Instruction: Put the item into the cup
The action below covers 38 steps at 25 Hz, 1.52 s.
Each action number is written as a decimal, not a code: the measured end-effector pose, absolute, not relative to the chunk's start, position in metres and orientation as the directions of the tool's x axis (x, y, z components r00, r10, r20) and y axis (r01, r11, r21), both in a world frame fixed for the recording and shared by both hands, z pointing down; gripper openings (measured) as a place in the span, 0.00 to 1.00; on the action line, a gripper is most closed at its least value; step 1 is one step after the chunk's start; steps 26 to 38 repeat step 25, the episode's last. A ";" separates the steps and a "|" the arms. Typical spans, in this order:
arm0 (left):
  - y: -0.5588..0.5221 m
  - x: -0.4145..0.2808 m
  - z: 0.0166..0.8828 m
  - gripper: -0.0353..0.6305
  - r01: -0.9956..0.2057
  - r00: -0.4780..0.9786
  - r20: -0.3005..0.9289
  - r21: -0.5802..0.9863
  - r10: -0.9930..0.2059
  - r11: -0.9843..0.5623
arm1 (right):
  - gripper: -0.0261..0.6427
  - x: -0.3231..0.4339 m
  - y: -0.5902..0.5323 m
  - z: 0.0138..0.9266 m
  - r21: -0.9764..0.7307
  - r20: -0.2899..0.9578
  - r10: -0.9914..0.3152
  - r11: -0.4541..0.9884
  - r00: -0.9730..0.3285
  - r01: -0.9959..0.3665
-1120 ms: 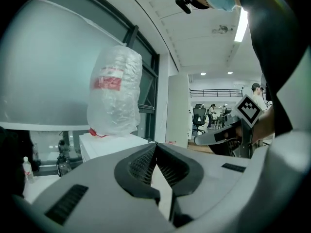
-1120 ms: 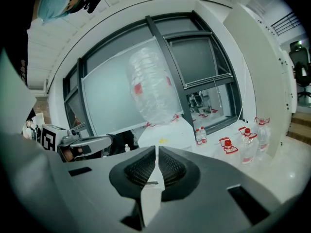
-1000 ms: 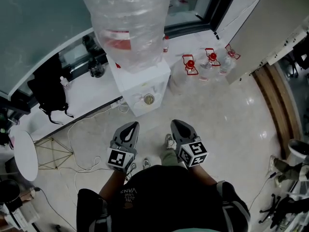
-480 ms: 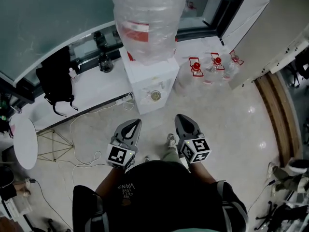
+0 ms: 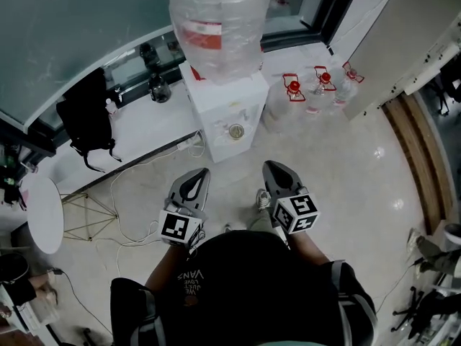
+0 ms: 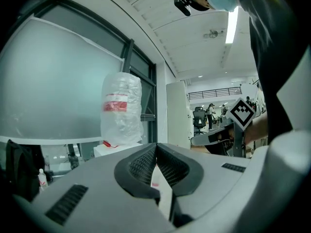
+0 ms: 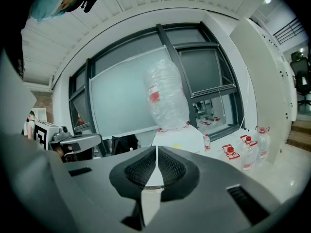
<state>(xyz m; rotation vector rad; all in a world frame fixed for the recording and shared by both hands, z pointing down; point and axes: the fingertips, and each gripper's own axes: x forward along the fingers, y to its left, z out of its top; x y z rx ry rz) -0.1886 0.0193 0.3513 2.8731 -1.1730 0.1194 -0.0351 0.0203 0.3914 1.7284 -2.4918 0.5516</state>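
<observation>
Two grippers held low and close to a black shirt [image 5: 245, 287] in the head view, side by side but apart, over a pale glossy floor [image 5: 346, 164]. Left gripper [image 5: 197, 176] with its marker cube toward the chest, tips aimed at a white water dispenser [image 5: 223, 110]; seen in its own view with jaws brought together, ribbed pads [image 6: 141, 166] meeting at the tips, nothing gripped between them. Right gripper [image 5: 274, 170] likewise pinched closed at the tips in its own view, pads [image 7: 139, 172] touching, empty. Well ahead of both, standing on the floor against a low white sill [image 5: 144, 132], the dispenser, topped by a large clear water bottle [image 5: 216, 20] with a red label. On the dispenser's front ledge, a small round cup-like thing [image 5: 235, 130], too small to tell for certain as the cup; well apart from both grippers. Cannot make out which thing is the item. To the dispenser's right, on the floor by the wall, three clear bottles with red caps [image 5: 292, 96]. To its left, a black backpack [image 5: 86, 117] leaning at the sill, a white cable [image 5: 137, 186] looping across the floor, and a round white table [image 5: 43, 215] at the left edge. Between the grippers, lower down, a shoe [image 5: 263, 199] on the floor.
</observation>
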 end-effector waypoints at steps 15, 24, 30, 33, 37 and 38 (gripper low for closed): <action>0.033 -0.189 0.352 0.08 -0.712 0.700 0.088 0.012 -0.709 -0.702 | 0.11 -0.037 0.032 0.387 -0.234 0.260 -0.890 0.317 -0.374 -0.919; 0.030 -0.182 0.362 0.08 -0.714 0.697 0.103 0.012 -0.710 -0.700 | 0.11 -0.032 0.027 0.394 -0.236 0.273 -0.887 0.314 -0.373 -0.920; 0.030 -0.181 0.363 0.08 -0.714 0.697 0.105 0.014 -0.710 -0.700 | 0.11 -0.031 0.026 0.395 -0.236 0.274 -0.887 0.313 -0.372 -0.920; 0.030 -0.181 0.363 0.08 -0.714 0.697 0.105 0.014 -0.710 -0.700 | 0.11 -0.031 0.026 0.395 -0.236 0.274 -0.887 0.313 -0.372 -0.920; 0.030 -0.181 0.363 0.08 -0.714 0.697 0.105 0.014 -0.710 -0.700 | 0.11 -0.031 0.026 0.395 -0.236 0.274 -0.887 0.313 -0.372 -0.920; 0.030 -0.181 0.363 0.08 -0.714 0.697 0.105 0.014 -0.710 -0.700 | 0.11 -0.031 0.026 0.395 -0.236 0.274 -0.887 0.313 -0.372 -0.920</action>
